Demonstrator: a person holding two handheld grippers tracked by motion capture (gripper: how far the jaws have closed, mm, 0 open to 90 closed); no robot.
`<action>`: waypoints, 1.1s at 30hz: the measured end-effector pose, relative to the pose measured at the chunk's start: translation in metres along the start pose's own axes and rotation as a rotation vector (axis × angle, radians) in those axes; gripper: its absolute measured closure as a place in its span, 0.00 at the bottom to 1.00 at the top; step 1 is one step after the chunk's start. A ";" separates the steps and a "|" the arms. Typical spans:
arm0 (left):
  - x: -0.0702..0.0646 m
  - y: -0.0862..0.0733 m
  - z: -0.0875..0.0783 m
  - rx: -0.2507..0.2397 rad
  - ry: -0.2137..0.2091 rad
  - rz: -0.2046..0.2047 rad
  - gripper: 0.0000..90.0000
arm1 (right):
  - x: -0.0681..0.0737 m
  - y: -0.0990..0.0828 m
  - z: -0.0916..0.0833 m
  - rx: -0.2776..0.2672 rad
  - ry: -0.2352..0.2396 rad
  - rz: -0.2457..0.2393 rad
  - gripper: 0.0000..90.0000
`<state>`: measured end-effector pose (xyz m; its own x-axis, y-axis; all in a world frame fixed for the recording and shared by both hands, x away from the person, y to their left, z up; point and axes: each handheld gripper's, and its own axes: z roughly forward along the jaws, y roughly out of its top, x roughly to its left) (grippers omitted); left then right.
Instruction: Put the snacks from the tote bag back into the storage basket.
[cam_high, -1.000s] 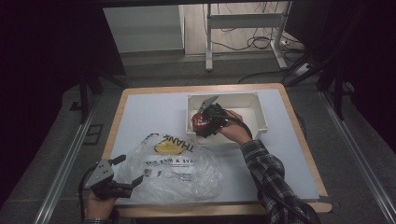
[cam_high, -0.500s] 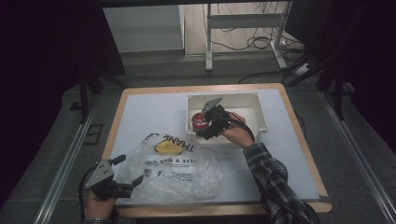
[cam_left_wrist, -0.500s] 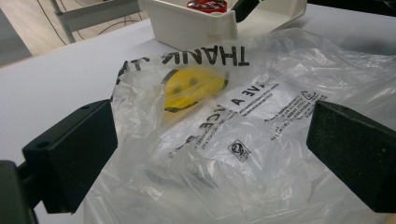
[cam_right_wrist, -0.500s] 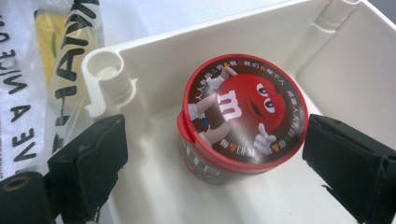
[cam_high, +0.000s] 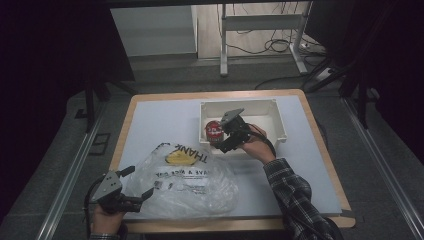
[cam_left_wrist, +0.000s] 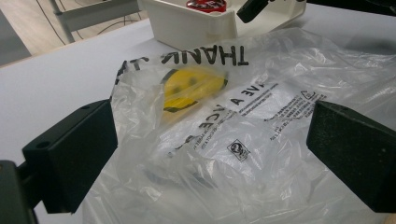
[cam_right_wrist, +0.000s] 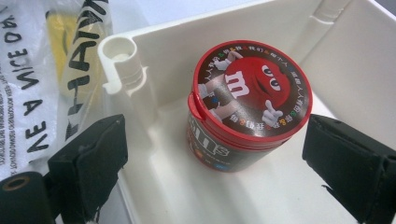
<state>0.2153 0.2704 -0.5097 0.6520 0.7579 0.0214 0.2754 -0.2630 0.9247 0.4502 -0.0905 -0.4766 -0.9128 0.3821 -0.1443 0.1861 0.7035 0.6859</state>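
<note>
A small round candy tub (cam_high: 214, 131) with a red printed lid (cam_right_wrist: 252, 88) stands in the near left corner of a white plastic bin (cam_high: 276, 120). My right gripper (cam_high: 219, 136) hovers over that corner, open. Its jaws stand wide on either side of the tub (cam_right_wrist: 233, 149) without touching it, and the left jaw is over the bin's wall (cam_right_wrist: 140, 93). A crumpled clear plastic bag (cam_high: 185, 175) with black lettering and a yellow smiley lies on the table's near side. My left gripper (cam_high: 138, 181) is open at the bag's left edge, and the bag (cam_left_wrist: 243, 140) spreads between its jaws.
The table (cam_high: 155, 125) is a pale sheet with a wooden rim. The bin (cam_left_wrist: 196, 23) stands just beyond the bag. A person's sleeved right forearm (cam_high: 290, 195) crosses the near right side. Dark floor and metal rails surround the table.
The right gripper has shifted only slightly beside the tub. The left gripper and the bag have stayed where they were.
</note>
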 end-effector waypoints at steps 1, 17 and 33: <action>0.000 0.000 0.000 0.000 -0.001 0.000 0.02 | 0.000 0.000 0.000 -0.003 0.002 -0.001 0.08; -0.002 0.001 0.001 0.007 -0.007 0.013 0.02 | 0.007 -0.005 -0.004 -0.008 0.008 0.001 0.08; -0.001 0.001 -0.001 0.001 0.001 0.014 0.02 | 0.013 -0.011 -0.008 0.004 0.027 0.014 0.06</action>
<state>0.2146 0.2695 -0.5082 0.6549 0.7549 0.0344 0.2675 -0.2741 0.9238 0.4333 -0.0979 -0.4807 -0.9196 0.3755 -0.1153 0.2002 0.7006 0.6849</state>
